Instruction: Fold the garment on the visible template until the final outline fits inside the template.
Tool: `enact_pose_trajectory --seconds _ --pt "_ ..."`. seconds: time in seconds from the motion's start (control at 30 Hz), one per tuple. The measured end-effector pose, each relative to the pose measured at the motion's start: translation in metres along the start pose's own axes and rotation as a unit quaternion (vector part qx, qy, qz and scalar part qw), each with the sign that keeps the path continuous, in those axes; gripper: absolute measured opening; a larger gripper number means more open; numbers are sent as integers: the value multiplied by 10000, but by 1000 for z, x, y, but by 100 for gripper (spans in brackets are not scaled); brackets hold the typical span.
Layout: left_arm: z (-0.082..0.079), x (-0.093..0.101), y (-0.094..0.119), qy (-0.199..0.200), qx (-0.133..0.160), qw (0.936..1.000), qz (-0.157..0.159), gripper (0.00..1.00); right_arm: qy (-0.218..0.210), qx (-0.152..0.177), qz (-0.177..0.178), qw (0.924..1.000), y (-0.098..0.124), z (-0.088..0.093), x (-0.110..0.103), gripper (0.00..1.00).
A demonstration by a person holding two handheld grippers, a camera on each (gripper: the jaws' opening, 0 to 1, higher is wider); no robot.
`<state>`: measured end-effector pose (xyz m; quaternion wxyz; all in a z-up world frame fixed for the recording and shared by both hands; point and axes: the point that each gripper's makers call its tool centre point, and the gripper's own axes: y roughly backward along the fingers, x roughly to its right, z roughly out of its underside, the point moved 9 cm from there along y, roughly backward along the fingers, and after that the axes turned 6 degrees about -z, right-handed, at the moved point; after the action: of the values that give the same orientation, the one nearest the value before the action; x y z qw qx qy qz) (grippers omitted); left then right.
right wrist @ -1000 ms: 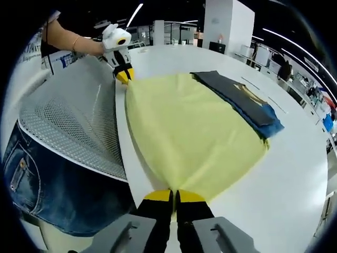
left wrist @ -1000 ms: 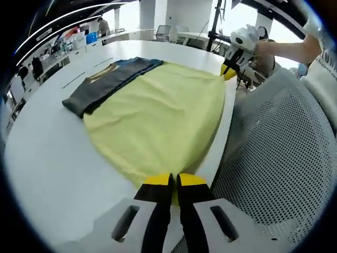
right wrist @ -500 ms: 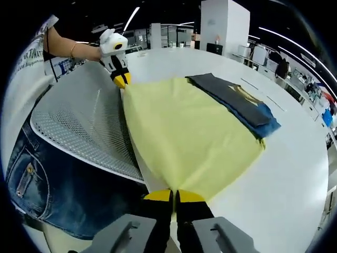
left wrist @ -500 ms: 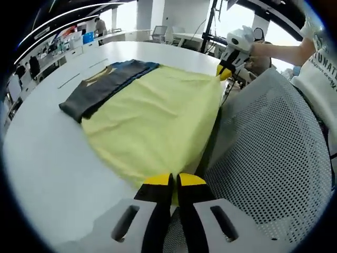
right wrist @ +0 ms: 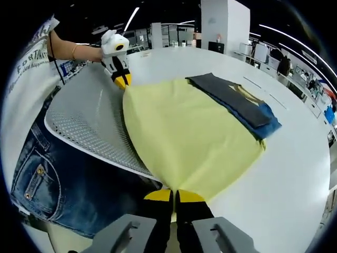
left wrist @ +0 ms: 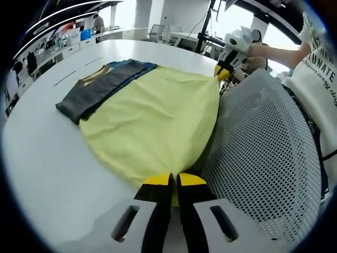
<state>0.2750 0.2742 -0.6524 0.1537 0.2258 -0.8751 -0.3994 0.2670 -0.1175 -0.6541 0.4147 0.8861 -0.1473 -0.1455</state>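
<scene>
A pale yellow garment (left wrist: 152, 118) lies spread flat, its near edge overhanging the white desk (left wrist: 47, 158), far edge beside a folded dark garment (left wrist: 97, 87).

Right gripper view. The right gripper (right wrist: 175, 196), black jaws with yellow tips pressed together, pinches one corner of a pale yellow cloth garment (right wrist: 189, 139). The left gripper (right wrist: 122, 81), white-bodied with yellow tips, clamps the far corner of the same edge, held by a person's hand. The garment spreads over a white round table (right wrist: 287, 168). Its far side lies against a folded stack of dark grey and blue garments (right wrist: 239, 103). A white perforated mesh panel (right wrist: 89, 126) sits beside the table edge, above blue denim jeans (right wrist: 47, 179).
</scene>
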Motion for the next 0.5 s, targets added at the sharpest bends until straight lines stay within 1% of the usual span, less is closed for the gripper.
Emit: enact_pose_trajectory --seconds 0.17,0.3,0.37,0.4,0.43,0.5 --pt "-3 3 8 78 59 9999 23 1 -16 20 -18 10000 8 -3 -5 0" --pt "-5 6 15 91 48 9999 68 1 31 -7 -69 10000 15 -7 -10 0" --pt "-6 7 19 60 39 9999 77 1 170 -46 -110 9998 19 -10 -13 0" --pt "-8 7 21 -31 59 10000 38 0 376 -65 -98 9992 21 -12 -12 0" --pt "-10 6 23 -115 88 9999 -12 0 427 -81 -71 9990 23 -14 -13 0" --pt "-16 5 28 -161 135 9998 -35 0 500 -97 6 9987 27 -20 -11 0"
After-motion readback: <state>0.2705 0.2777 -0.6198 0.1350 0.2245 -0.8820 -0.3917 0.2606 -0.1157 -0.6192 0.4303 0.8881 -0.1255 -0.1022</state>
